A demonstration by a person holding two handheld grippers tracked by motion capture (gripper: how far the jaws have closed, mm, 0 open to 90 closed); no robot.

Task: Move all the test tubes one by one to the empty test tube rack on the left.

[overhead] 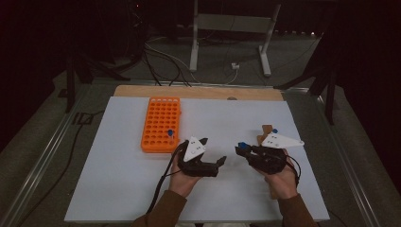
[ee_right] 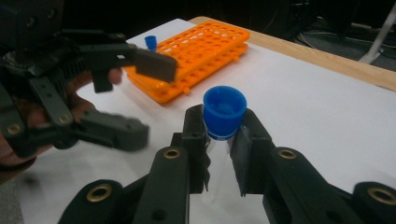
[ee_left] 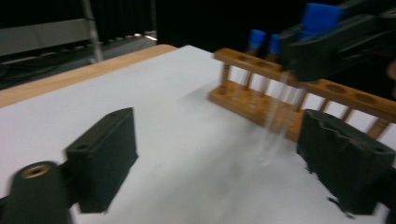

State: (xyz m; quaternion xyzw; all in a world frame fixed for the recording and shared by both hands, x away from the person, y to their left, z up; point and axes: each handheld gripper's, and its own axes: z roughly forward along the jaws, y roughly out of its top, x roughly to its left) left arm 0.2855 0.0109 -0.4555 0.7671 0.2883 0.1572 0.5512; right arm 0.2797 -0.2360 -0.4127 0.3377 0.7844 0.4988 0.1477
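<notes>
Right tongs [ee_right: 223,140] clamp a clear blue-capped test tube [ee_right: 223,112] just under the cap, so it hangs upright for handover. Left tongs [ee_left: 224,158], wide apart and empty, straddle the tube's lower end near the brown wooden tube rack [ee_left: 261,88].

Blue-capped clear tube [ee_right: 223,122], orange rack [overhead: 161,124], brown wooden rack [ee_left: 299,93], white tabletop [overhead: 236,123]
</notes>
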